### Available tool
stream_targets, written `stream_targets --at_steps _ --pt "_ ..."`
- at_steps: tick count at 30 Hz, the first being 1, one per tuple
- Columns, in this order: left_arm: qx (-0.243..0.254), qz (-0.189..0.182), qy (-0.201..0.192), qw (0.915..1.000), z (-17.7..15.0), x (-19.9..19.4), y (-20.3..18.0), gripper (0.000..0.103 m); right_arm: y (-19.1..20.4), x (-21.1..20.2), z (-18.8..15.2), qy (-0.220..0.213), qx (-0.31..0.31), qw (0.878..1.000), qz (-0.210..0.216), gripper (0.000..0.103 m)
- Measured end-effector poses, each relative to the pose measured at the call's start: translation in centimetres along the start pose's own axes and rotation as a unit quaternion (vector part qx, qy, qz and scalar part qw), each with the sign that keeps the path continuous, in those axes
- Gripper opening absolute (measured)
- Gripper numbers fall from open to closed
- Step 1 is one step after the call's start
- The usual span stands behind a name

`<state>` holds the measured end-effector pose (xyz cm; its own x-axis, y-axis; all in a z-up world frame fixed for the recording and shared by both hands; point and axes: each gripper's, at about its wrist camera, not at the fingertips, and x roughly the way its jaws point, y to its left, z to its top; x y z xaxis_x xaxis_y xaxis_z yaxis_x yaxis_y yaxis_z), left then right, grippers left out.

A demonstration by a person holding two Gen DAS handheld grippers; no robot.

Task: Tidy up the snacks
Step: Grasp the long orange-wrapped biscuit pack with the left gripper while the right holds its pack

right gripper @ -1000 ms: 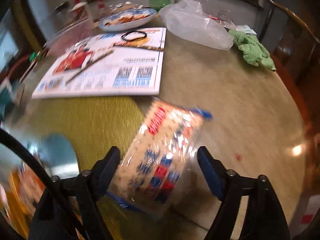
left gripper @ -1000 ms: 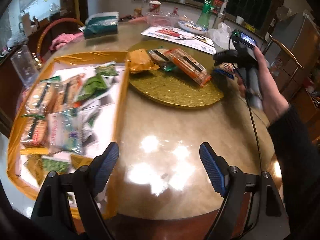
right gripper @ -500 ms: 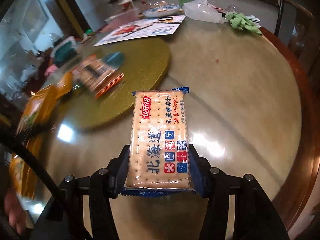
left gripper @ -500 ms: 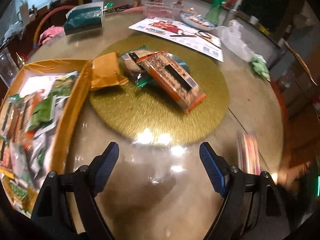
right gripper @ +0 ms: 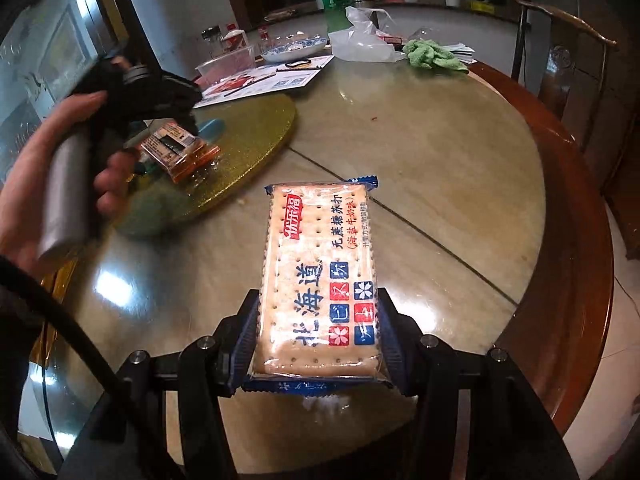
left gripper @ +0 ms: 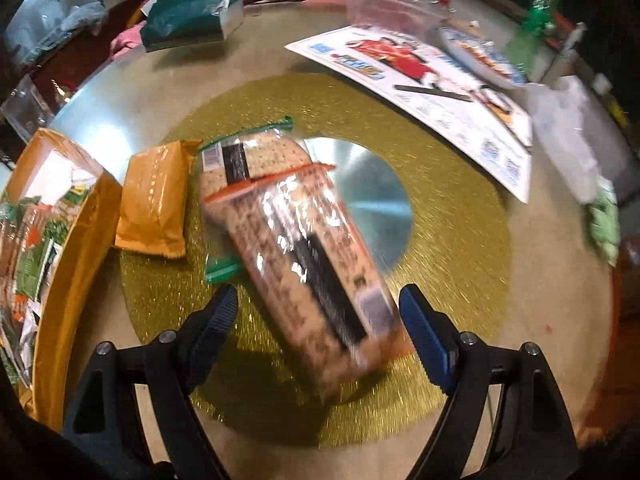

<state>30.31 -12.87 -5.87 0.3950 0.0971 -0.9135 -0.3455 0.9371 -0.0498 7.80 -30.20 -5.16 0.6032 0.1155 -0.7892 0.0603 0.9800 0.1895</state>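
My right gripper (right gripper: 318,332) is shut on a blue-edged cracker pack (right gripper: 318,264) and holds it above the table. My left gripper (left gripper: 316,328) is open, its jaws astride the near end of an orange-edged cracker pack (left gripper: 308,256) on the gold turntable (left gripper: 460,208); that pack also shows in the right wrist view (right gripper: 176,152), under the left gripper (right gripper: 160,92). A green-edged cracker pack (left gripper: 248,156) lies under it. An orange pouch (left gripper: 154,200) lies to its left. A yellow tray (left gripper: 76,248) with several snacks stands at the left.
A printed sheet (left gripper: 420,72), a clear tub (left gripper: 384,12), a patterned plate (left gripper: 480,60) and a teal box (left gripper: 184,20) lie at the back. A white plastic bag (right gripper: 360,40) and green cloth (right gripper: 432,56) sit far right. A wooden chair (right gripper: 560,52) stands beyond the table edge.
My left gripper has moved forward over the turntable, and its jaws now flank the orange-edged pack. My right gripper closed on the blue-edged pack, lifted it and pulled back.
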Motion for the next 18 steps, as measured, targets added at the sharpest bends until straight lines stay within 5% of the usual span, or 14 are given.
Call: stream_targets --at_steps 4,9,18 --pt "0.044 0.013 0.001 0.9989 -0.5 1.4 -0.6 0.083 0.3 -0.1 -0.4 -0.005 -0.006 1.0 -0.007 0.055" --pt "0.118 -0.025 -0.019 0.9925 -3.8 -0.1 1.3 0.065 0.2 -0.4 -0.8 -0.006 -0.001 1.0 -0.004 0.055" --pt "0.272 -0.104 -0.016 0.9567 -17.4 -6.8 10.7 0.063 1.3 -0.6 -1.6 -0.01 -0.014 1.0 0.005 0.055"
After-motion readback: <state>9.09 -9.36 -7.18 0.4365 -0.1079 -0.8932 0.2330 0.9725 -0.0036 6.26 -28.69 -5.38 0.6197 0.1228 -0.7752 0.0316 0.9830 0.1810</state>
